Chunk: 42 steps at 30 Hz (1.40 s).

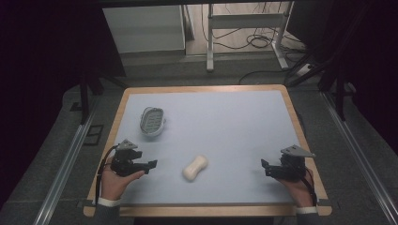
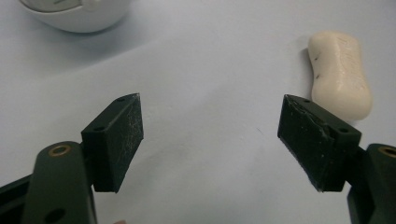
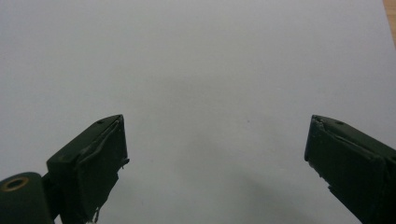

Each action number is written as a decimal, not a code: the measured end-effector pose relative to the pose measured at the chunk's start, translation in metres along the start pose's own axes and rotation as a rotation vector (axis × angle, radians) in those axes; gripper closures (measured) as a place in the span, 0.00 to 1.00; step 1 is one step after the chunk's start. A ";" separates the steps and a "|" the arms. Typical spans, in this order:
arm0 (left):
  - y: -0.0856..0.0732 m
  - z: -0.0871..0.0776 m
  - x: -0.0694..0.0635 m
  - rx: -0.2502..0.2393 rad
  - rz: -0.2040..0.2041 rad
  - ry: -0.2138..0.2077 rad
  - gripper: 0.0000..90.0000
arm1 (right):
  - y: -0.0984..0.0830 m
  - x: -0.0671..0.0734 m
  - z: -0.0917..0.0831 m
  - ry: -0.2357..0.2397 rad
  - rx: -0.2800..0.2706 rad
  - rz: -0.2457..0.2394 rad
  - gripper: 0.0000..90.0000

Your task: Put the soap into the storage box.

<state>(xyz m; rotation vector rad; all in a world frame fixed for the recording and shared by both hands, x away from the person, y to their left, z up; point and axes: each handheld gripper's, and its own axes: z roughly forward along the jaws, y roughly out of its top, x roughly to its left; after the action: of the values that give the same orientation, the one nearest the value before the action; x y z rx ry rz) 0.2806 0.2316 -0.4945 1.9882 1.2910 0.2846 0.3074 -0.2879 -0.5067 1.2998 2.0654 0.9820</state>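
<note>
The soap bar lies flat at the table's near centre, the soap dish well apart at rear left. Slippage is likely if the bar's smooth, possibly waxy, ends are pinched. The left gripper and right gripper are held low with jaws spread, empty.
</note>
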 end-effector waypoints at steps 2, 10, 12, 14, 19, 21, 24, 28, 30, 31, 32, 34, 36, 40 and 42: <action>0.001 -0.001 -0.001 0.009 -0.005 0.007 0.25 | -0.001 0.000 0.000 0.000 0.001 -0.012 0.06; 0.013 -0.011 -0.012 0.008 0.019 0.018 0.25 | -0.002 -0.004 -0.003 0.009 -0.007 -0.002 0.06; 0.015 -0.012 -0.014 0.011 0.026 0.013 0.25 | -0.002 -0.004 -0.003 0.007 -0.010 0.000 0.06; 0.018 -0.013 -0.016 0.015 0.031 0.010 0.24 | -0.001 -0.005 -0.005 0.004 -0.015 0.004 0.06; 0.024 -0.013 -0.020 0.023 0.044 0.006 0.23 | -0.002 -0.007 -0.006 -0.005 -0.015 0.008 0.06; 0.026 -0.012 -0.020 0.023 0.046 0.003 0.23 | -0.002 -0.008 -0.006 -0.007 -0.015 0.006 0.06; 0.028 -0.012 -0.022 0.027 0.049 0.002 0.23 | -0.003 -0.009 -0.007 -0.010 -0.016 0.011 0.06; 0.031 -0.010 -0.027 0.032 0.063 -0.001 0.23 | -0.003 -0.010 -0.008 -0.014 -0.019 0.006 0.07; 0.033 -0.009 -0.028 0.038 0.076 -0.002 0.22 | -0.003 -0.010 -0.008 -0.016 -0.021 0.006 0.06; 0.033 -0.009 -0.029 0.042 0.080 -0.002 0.22 | -0.003 -0.010 -0.008 -0.016 -0.021 0.006 0.06; 0.034 -0.008 -0.030 0.046 0.081 0.000 0.22 | -0.003 -0.010 -0.008 -0.016 -0.022 0.007 0.06; 0.036 -0.006 -0.032 0.056 0.092 -0.001 0.22 | -0.004 -0.010 -0.008 -0.018 -0.016 0.008 0.07; 0.038 -0.005 -0.033 0.061 0.096 -0.001 0.22 | -0.004 -0.011 -0.008 -0.018 -0.017 0.009 0.07; 0.041 -0.002 -0.039 0.072 0.110 -0.009 0.22 | -0.004 -0.011 -0.008 -0.018 -0.017 0.009 0.07; 0.043 -0.001 -0.042 0.076 0.115 -0.011 0.22 | -0.004 -0.011 -0.008 -0.017 -0.016 0.010 0.06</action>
<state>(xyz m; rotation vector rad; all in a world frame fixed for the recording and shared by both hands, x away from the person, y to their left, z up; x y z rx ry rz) 0.2905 0.1866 -0.4564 2.1292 1.1980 0.2827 0.3041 -0.3010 -0.5045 1.3068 2.0366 0.9860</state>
